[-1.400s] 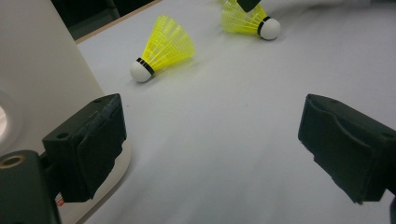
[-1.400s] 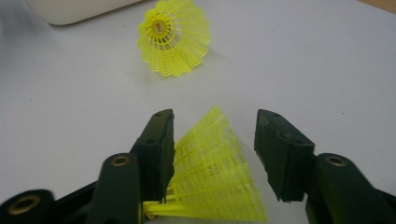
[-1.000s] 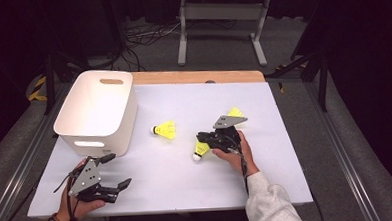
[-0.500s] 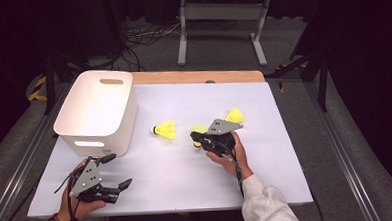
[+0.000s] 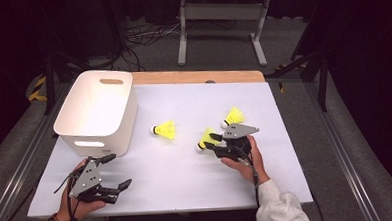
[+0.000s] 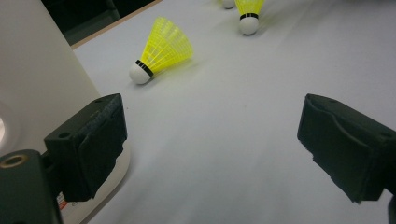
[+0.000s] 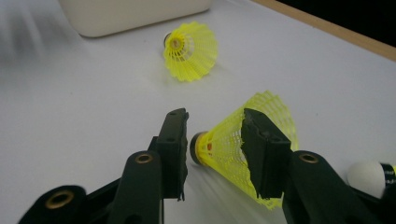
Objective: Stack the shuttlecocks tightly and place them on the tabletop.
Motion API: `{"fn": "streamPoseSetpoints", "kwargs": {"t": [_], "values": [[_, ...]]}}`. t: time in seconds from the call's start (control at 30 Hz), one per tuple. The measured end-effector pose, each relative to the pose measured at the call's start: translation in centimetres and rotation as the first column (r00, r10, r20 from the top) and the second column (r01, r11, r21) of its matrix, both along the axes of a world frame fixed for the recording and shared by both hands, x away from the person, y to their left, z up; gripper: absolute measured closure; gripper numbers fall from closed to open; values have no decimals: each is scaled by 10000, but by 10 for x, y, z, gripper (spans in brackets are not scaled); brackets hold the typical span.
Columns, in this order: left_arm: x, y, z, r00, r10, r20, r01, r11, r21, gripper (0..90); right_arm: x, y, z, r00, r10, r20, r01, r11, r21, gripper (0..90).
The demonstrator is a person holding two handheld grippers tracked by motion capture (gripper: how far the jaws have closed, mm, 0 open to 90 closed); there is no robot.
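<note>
Right gripper [image 5: 211, 141]: jaws have just been opening, now part open; a yellow shuttlecock [image 7: 233, 140] lies on the table [image 5: 187, 181] between them, pads not pressing it. Two more shuttlecocks lie nearby. Left gripper [image 5: 117, 170]: jaws wide apart, empty, near the white bin [image 5: 96, 115].

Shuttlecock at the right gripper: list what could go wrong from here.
1. The right gripper has just been opening; the shuttlecock lies between its jaws, seemingly unclamped, and may roll.
2. Closing on the mesh skirt could crush it.
3. Another shuttlecock lies close beside and could get knocked.
</note>
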State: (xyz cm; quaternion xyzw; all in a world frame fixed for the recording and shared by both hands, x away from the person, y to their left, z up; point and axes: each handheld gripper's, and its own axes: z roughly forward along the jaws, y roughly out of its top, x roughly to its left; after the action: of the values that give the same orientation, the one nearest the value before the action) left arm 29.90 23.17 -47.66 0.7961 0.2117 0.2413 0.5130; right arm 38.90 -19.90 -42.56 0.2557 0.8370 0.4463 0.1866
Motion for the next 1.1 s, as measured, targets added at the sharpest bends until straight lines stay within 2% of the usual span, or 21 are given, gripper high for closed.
{"fn": "streamPoseSetpoints", "kwargs": {"t": [0.1, 0.43, 0.6, 0.9, 1.1], "values": [[0, -1, 0, 10000, -18, -23, 18, 10000, 8, 92, -4, -9, -6, 9997, -4, -246, 1, 9999, -101, 607], [0, -3, 0, 10000, -74, -37, 74, 10000, 37, 92, -18, -19, -17, 9989, 9, -474, -38, 9982, -594, 572], [0, -3, -1, 10000, -71, -41, 72, 10000, 56, 92, -20, -21, -22, 9985, -60, -544, 12, 9961, -878, 565], [1, -2, -1, 9999, -68, -97, 69, 9999, 129, 91, -17, -19, -25, 9987, -65, -497, 15, 9951, -991, 661], [2, -3, -2, 9998, -102, -142, 105, 9998, 164, 91, -18, -12, -28, 9993, 29, -382, -78, 9918, -1272, 797]]}}
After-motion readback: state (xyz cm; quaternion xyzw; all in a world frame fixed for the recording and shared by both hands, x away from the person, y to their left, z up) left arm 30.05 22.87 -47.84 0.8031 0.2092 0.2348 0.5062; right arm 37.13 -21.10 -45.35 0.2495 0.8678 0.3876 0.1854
